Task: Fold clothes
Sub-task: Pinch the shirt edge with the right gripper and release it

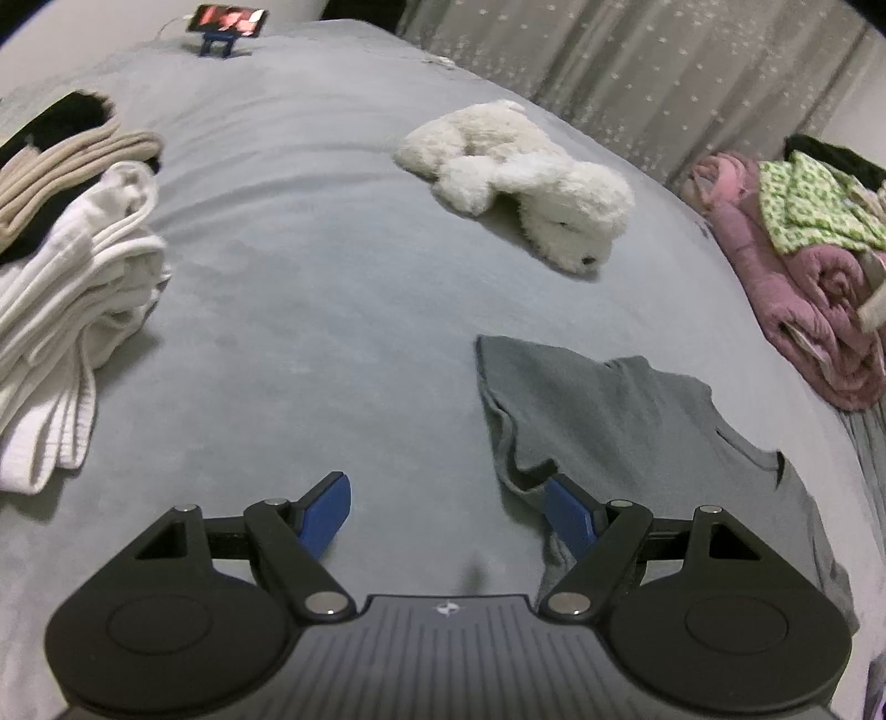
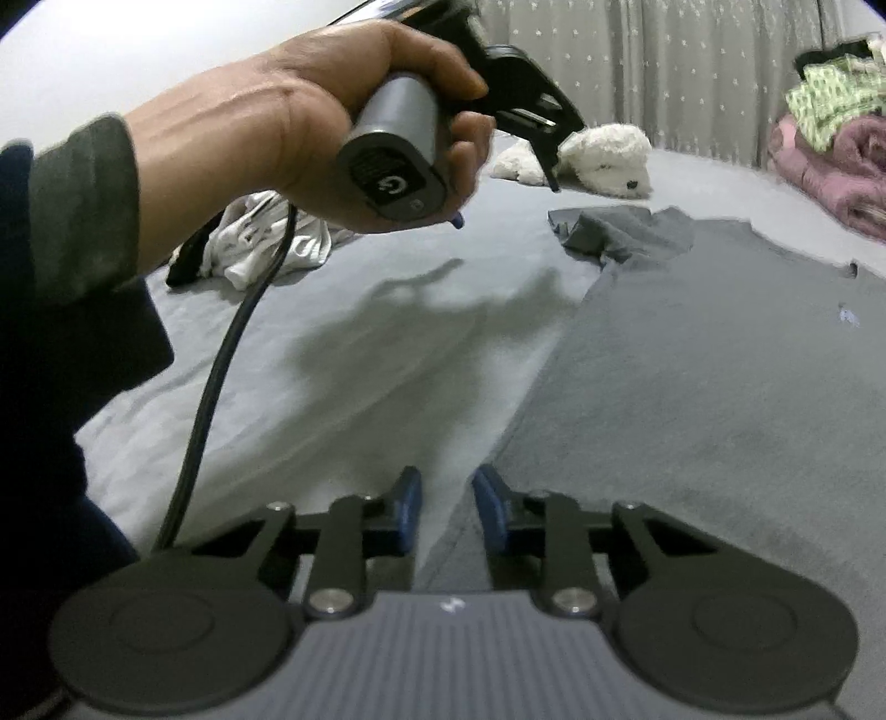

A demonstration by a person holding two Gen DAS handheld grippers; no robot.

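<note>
Here the grey t-shirt lies mostly flat on the grey bedsheet, on the right of the left wrist view. Left gripper hovers low over the bed, fingers spread wide, holding nothing; its right fingertip sits at the shirt's rumpled near-left edge, contact unclear, while the left fingertip is over bare sheet. Shirt's left sleeve is bunched and folded over, hem edge wavy.

In the right wrist view, right gripper has its fingers parted with a narrow gap, empty, lined up right over the shirt's left side edge, which runs diagonally away toward the crumpled sleeve. Left hand grips the other tool's handle above the bed, cable hanging down.

Open sheet spreads left of the shirt. Stack of white folded clothes at far left, white plush toy beyond the shirt, pink blanket pile at right edge, phone on stand far back.
</note>
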